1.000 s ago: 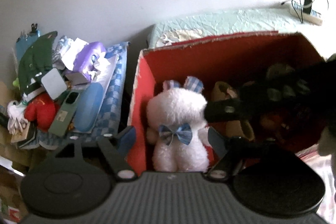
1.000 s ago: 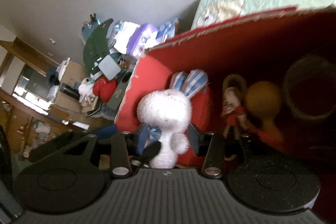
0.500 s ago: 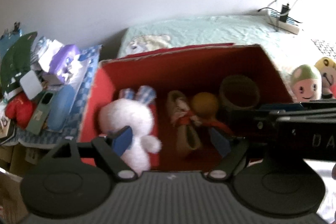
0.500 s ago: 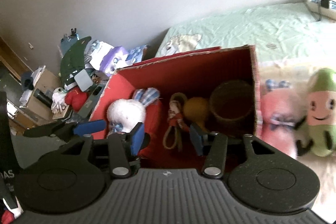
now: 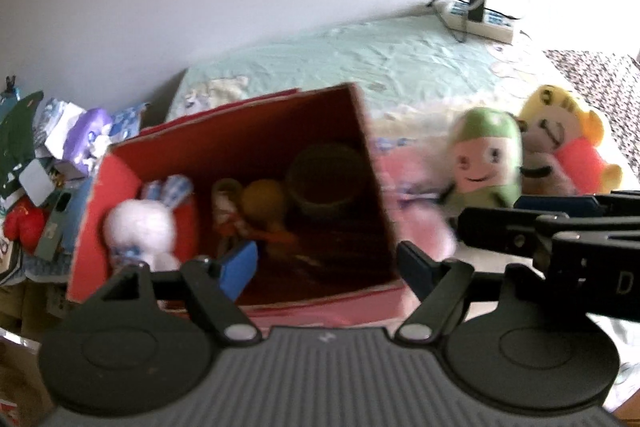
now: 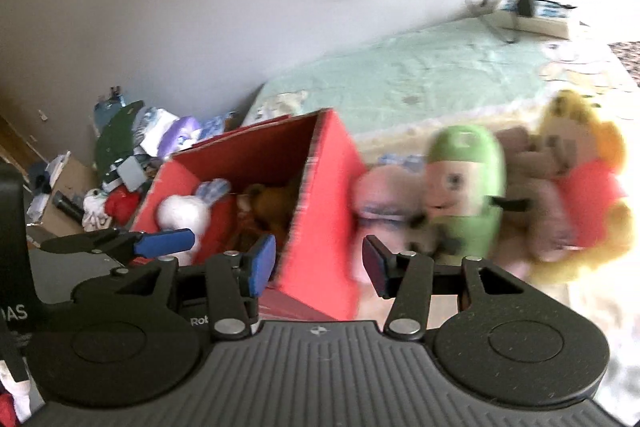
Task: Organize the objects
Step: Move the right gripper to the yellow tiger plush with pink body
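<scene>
Both jaws spread, nothing held: left gripper (image 5: 326, 265), right gripper (image 6: 318, 263). Next pick judged: green-capped plush doll (image 6: 464, 187), destined for red cardboard box (image 6: 320, 227).

pink plush (image 6: 374, 195): smeared by blur, shape unreadable | yellow plush (image 6: 576, 195): face blurred in right wrist view | right gripper (image 5: 560, 227): cut by frame edge in left wrist view | box (image 6: 324, 227) contents beyond white bunny (image 6: 184, 213): dark, indistinct
</scene>
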`<state>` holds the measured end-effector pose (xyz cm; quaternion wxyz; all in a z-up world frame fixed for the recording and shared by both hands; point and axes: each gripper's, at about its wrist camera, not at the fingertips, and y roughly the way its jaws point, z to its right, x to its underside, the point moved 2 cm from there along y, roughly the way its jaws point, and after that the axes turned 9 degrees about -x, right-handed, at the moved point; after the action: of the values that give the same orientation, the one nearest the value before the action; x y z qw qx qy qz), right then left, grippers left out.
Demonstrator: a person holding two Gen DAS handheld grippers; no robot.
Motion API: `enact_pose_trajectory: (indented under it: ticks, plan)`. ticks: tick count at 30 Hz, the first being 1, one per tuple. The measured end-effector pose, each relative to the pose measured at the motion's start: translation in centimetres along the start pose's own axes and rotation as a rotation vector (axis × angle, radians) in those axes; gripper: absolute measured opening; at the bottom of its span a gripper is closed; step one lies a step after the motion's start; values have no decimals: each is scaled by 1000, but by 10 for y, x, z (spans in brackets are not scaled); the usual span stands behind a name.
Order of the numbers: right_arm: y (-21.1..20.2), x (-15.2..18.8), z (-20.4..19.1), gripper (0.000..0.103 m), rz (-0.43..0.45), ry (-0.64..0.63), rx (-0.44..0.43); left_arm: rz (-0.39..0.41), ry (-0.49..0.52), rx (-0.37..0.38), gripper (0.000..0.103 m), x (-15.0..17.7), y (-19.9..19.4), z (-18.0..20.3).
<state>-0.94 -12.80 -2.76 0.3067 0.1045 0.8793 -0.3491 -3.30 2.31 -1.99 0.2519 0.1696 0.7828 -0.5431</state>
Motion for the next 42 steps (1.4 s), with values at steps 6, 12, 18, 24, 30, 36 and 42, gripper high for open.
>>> enact_pose_trajectory:
  ticks: [6,12,18,24,30,36,42]
  plan:
    - [-37,-2,39,52,21,22,23,-2,28,9,78,-6,-16,57]
    - [-64,1,76,52,27,30,28,-12,43,23,79,-10,-21,100]
    - [-76,2,118,52,-10,22,47,-61,52,79,78,-8,-12,134]
    - [-88,-9,155,52,14,58,76,-72,61,204,77,-8,-3,157]
    - [-83,-27,182,55,77,145,79,-45,87,347,76,-17,0,176]
    - [-51,-35,206,56,44,143,110,-2,125,438,76,-29,6,193]
    - [-19,-39,230,57,-9,214,72,-3,165,489,79,-34,22,200]
